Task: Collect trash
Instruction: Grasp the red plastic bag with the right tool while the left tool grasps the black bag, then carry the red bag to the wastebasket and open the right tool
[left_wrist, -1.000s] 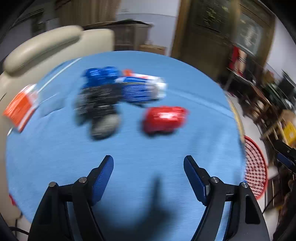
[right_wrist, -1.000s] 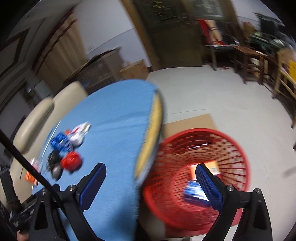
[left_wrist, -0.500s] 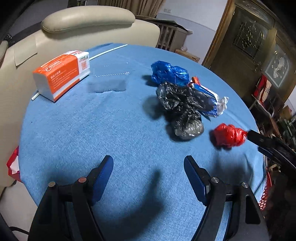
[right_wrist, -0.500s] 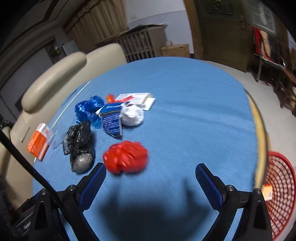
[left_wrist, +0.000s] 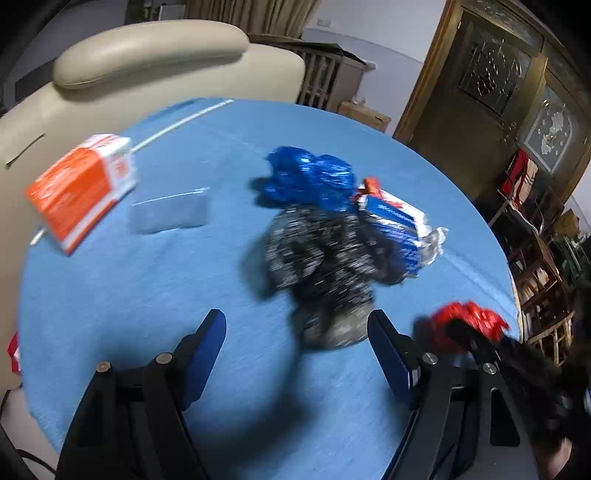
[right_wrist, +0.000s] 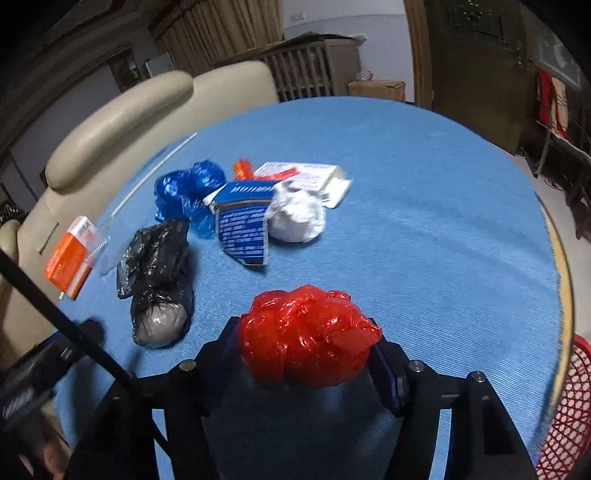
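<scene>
Right claw (right_wrist: 304, 360) has just been closing, red bag wad (right_wrist: 306, 336) between its pads, long axis across the jaws, low over table (right_wrist: 424, 229) near front edge. Left claw (left_wrist: 295, 354) wide, w/ nothing in it; black bag (left_wrist: 325, 273) lies lengthwise toward it

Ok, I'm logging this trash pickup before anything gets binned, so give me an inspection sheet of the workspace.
Surface: round table under a blue cloth.
Job's things: red bag, black bag, blue bag, blue-and-white wrapper, white wad; red basket beside the table.
Clutter: orange box, flat white packet.
Grippers: right gripper has just closed its jaws on the red bag; left gripper open, in front of the black bag.
Cables: one black cable crossing the right wrist view.
Surroundings: beige chair, wooden cabinet.
</scene>
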